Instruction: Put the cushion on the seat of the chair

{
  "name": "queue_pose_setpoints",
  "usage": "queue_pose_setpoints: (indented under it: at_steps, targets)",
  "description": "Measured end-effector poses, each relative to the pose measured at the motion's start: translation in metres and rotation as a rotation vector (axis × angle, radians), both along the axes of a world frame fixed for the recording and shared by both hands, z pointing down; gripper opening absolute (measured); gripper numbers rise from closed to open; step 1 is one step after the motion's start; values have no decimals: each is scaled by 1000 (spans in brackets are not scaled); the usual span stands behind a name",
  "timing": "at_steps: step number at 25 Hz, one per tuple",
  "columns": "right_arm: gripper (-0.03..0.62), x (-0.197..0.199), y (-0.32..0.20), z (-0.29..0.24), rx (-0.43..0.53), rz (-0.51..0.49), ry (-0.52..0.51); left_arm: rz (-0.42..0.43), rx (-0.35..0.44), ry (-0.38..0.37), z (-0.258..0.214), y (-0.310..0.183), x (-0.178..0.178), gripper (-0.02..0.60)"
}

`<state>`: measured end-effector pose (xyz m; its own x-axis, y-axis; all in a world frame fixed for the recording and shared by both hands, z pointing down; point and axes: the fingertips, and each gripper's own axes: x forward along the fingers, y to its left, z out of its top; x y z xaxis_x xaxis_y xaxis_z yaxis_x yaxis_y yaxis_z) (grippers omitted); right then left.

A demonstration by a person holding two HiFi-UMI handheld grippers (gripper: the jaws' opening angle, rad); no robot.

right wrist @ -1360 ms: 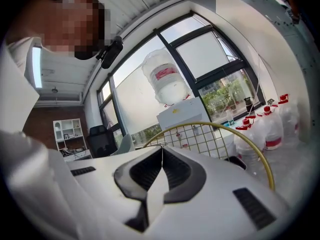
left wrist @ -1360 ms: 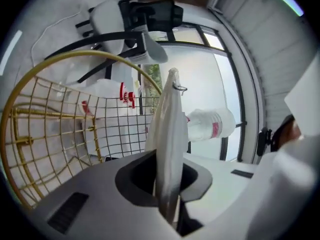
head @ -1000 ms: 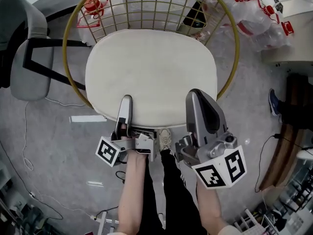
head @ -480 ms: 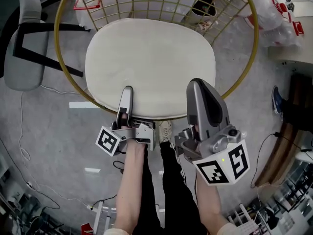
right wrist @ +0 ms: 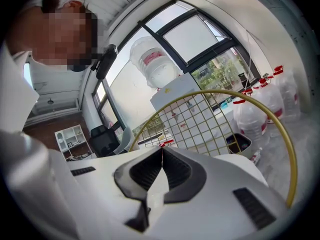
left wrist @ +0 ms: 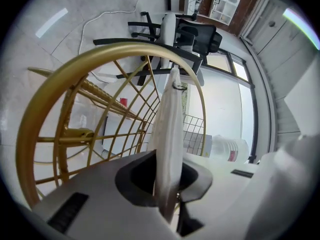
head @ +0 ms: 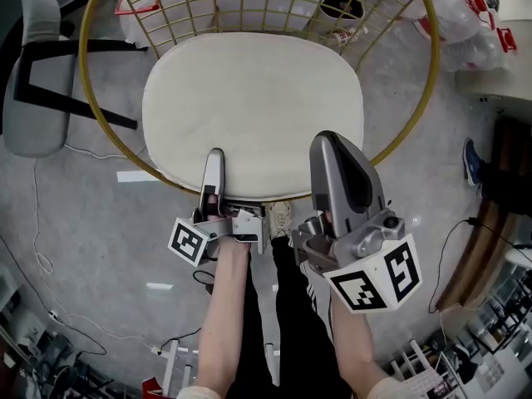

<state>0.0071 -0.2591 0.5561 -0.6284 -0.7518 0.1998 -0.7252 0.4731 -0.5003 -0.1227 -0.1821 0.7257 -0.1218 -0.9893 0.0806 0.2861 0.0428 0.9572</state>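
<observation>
The cream oval cushion lies flat inside the round gold wire chair, whose rim rings it. At the cushion's near edge my left gripper is shut on it. In the left gripper view the cushion's edge stands pinched between the pads, with the gold chair frame behind. My right gripper reaches over the near right edge. Its jaws meet at the tips, with a thin strip of cream fabric caught between them. The chair's wire back shows ahead of it.
A grey office chair stands to the left of the gold chair. Clear water bottles with red handles lie at the back right. Cables trail over the grey floor at left. The person's legs are below the grippers.
Both grippers and the cushion have sunk lower into the chair. The gold rim now rings the cushion more widely. Neither grip has altered.
</observation>
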Motion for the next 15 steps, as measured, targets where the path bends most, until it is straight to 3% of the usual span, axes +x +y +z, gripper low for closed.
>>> queue_pose_setpoints:
  at_steps: [15]
  targets:
    - [17, 1, 10, 7, -20, -5, -9, -10, -86, 11, 32, 14, 1, 54]
